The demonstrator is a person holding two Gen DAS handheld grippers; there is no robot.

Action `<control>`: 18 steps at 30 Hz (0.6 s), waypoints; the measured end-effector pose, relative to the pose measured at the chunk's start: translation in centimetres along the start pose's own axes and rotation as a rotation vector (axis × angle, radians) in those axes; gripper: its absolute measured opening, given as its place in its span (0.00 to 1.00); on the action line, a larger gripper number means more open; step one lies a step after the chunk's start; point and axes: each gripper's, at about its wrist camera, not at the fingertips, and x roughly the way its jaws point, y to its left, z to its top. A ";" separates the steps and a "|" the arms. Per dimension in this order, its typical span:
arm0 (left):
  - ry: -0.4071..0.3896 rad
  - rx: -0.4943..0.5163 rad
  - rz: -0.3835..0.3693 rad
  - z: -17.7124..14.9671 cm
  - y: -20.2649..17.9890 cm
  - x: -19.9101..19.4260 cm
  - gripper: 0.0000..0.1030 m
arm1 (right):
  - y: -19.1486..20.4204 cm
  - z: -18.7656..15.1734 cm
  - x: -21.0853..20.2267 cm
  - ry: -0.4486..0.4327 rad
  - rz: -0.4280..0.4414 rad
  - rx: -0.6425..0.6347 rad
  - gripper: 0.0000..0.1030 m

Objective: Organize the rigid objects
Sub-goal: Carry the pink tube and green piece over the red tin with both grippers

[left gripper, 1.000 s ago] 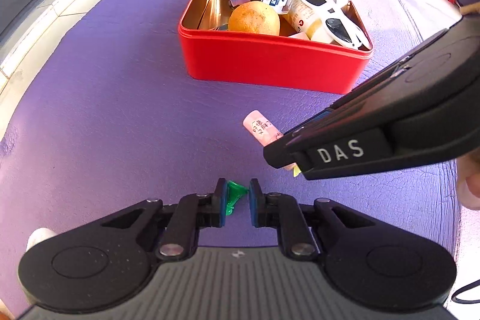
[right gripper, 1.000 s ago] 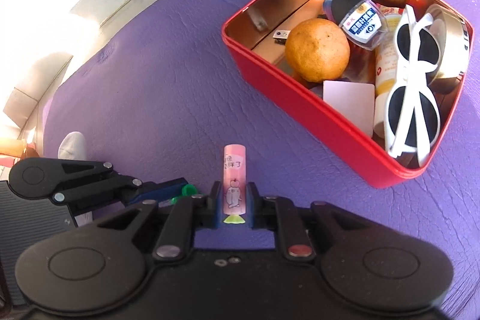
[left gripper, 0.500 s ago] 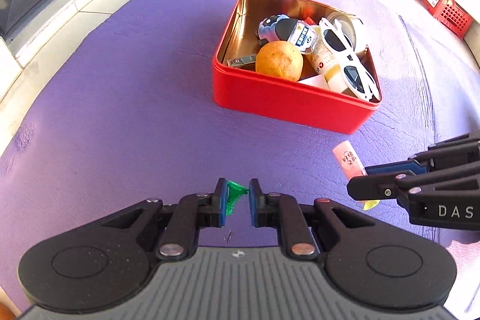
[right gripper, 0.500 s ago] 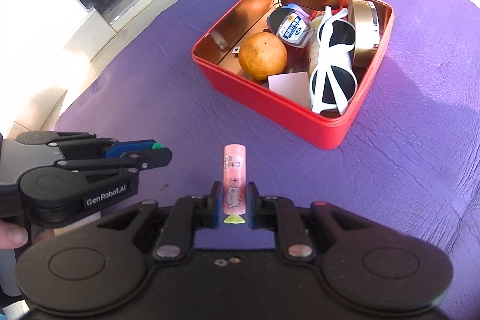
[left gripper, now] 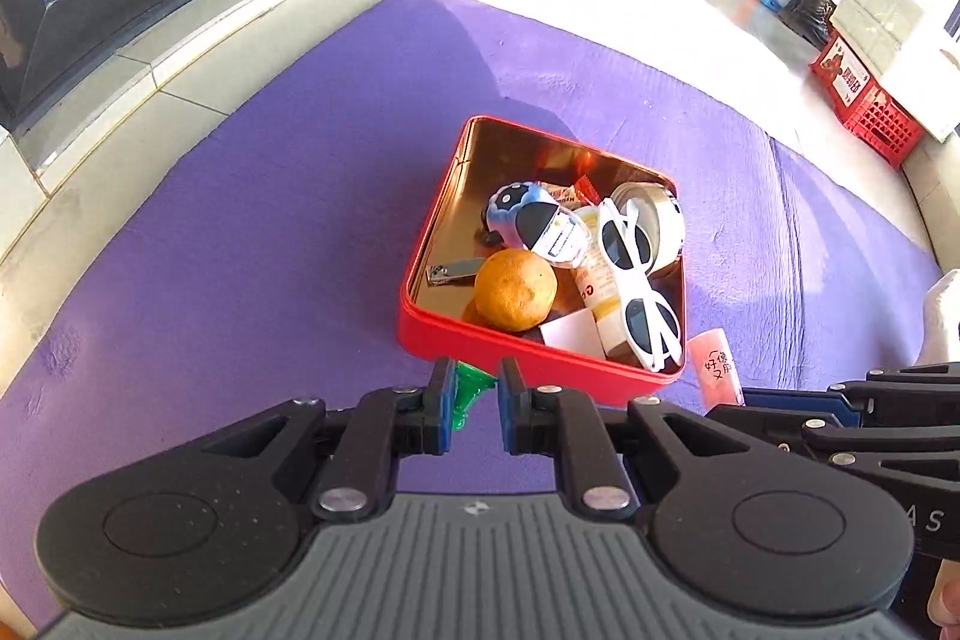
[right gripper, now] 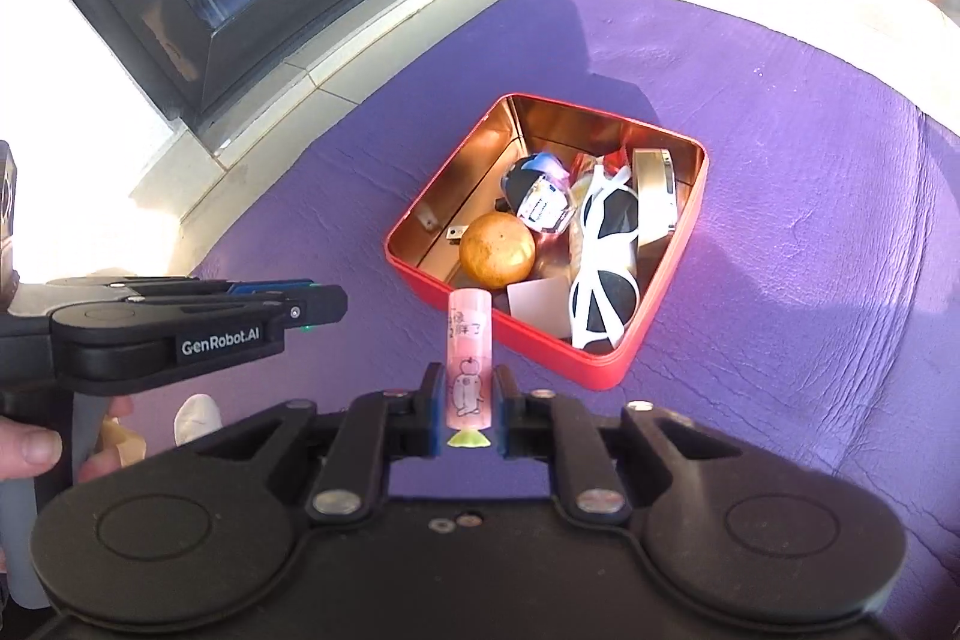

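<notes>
Between the pads of the left gripper (left gripper: 471, 403), seen from the left wrist, a small green plastic piece (left gripper: 467, 393) is pinched; the red tin (left gripper: 543, 370) lies just ahead, holding an orange (left gripper: 515, 288) and white sunglasses (left gripper: 639, 280).

From the right wrist, the right gripper (right gripper: 470, 418) clamps a pink tube (right gripper: 470, 358) near its lower end, the tin ahead. Both pieces look light, stiff and smooth, so a mid-body hold seems safest.
</notes>
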 end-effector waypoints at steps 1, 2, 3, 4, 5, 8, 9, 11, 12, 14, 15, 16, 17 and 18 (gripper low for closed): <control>-0.015 0.002 -0.003 0.8 -0.1 -0.3 0.14 | 0.0 0.5 -0.3 -0.012 -0.002 0.002 0.14; -0.025 0.002 -0.006 1.4 -0.2 -0.5 0.14 | -0.1 0.8 -0.5 -0.019 -0.003 0.003 0.14; -0.031 0.001 -0.010 1.9 -0.2 -0.6 0.14 | 0.0 1.2 -0.6 -0.026 -0.007 0.004 0.14; -0.036 0.000 -0.016 2.8 -0.4 -0.6 0.14 | -0.1 1.6 -0.6 -0.031 -0.012 0.006 0.14; -0.042 0.002 -0.017 3.5 -0.5 -0.5 0.14 | -0.1 2.0 -0.5 -0.035 -0.015 0.008 0.14; -0.058 0.012 -0.016 5.2 -0.9 0.1 0.14 | -0.4 3.1 -0.1 -0.048 -0.033 0.008 0.14; -0.061 0.015 -0.018 5.7 -1.0 0.3 0.14 | -0.6 3.6 0.2 -0.051 -0.037 0.011 0.14; -0.063 0.019 -0.021 6.6 -1.0 1.1 0.14 | -1.0 4.2 0.9 -0.049 -0.041 0.025 0.14; -0.060 0.018 -0.018 7.0 -0.9 1.6 0.14 | -1.2 4.4 1.2 -0.047 -0.041 0.031 0.14; -0.046 0.006 -0.021 7.5 -0.7 3.0 0.14 | -1.5 4.7 2.1 -0.043 -0.050 0.036 0.14; -0.038 0.001 -0.026 7.7 -0.6 3.6 0.14 | -1.5 5.0 2.6 -0.040 -0.052 0.037 0.14; -0.026 -0.006 -0.026 7.8 -0.5 4.4 0.14 | -1.6 5.2 3.1 -0.037 -0.055 0.042 0.14; -0.019 -0.007 -0.025 7.9 -0.4 5.0 0.14 | -1.7 5.3 3.7 -0.032 -0.059 0.046 0.14; -0.012 -0.006 -0.024 7.9 -0.3 5.7 0.14 | -1.8 5.4 4.3 -0.029 -0.059 0.048 0.14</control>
